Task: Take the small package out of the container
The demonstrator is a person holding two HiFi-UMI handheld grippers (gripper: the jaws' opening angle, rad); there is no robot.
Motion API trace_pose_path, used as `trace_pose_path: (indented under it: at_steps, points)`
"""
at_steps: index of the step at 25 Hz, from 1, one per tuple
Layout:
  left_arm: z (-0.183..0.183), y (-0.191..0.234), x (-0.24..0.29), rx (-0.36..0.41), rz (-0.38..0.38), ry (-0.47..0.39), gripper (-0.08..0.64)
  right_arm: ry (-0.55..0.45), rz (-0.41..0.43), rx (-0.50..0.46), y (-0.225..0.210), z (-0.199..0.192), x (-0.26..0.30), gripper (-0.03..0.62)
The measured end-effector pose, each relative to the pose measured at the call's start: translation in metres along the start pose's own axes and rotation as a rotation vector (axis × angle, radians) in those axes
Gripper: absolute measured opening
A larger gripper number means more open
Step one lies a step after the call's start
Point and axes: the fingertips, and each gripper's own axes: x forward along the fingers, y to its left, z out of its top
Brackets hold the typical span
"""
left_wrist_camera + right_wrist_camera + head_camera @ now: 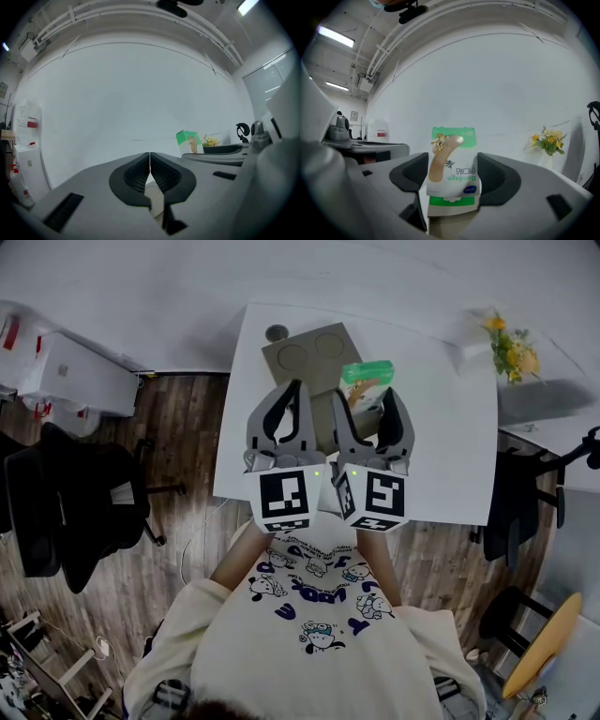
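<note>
**Right gripper view: firm hold, bottom edge lost**

Shows the right claw (452, 164) clamped on the small package (454, 140), print upside down, bottom edge cut off behind the jaws. Places it over the near right corner of the container (302, 354) on the white surface (450, 446); cannot tell if lifted clear. Finds the left claw (150, 161) pressed shut, empty, left of that corner.

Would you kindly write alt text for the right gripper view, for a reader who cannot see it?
The right tool grips a small green-and-white bandage package between its two grey jaws, at the centre of the view, with its print upside down. Behind it are a white wall and, at the right, yellow flowers.
</note>
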Motion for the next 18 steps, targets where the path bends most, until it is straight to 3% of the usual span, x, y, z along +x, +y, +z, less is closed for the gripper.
trace_pose_path:
  at_steps: [18]
  points:
    - [-0.0003, 0.0017, 0.0, -0.007, -0.005, 0.003, 0.017, 0.016, -0.003, -0.021, 0.004, -0.0019, 0.0019, 0.304]
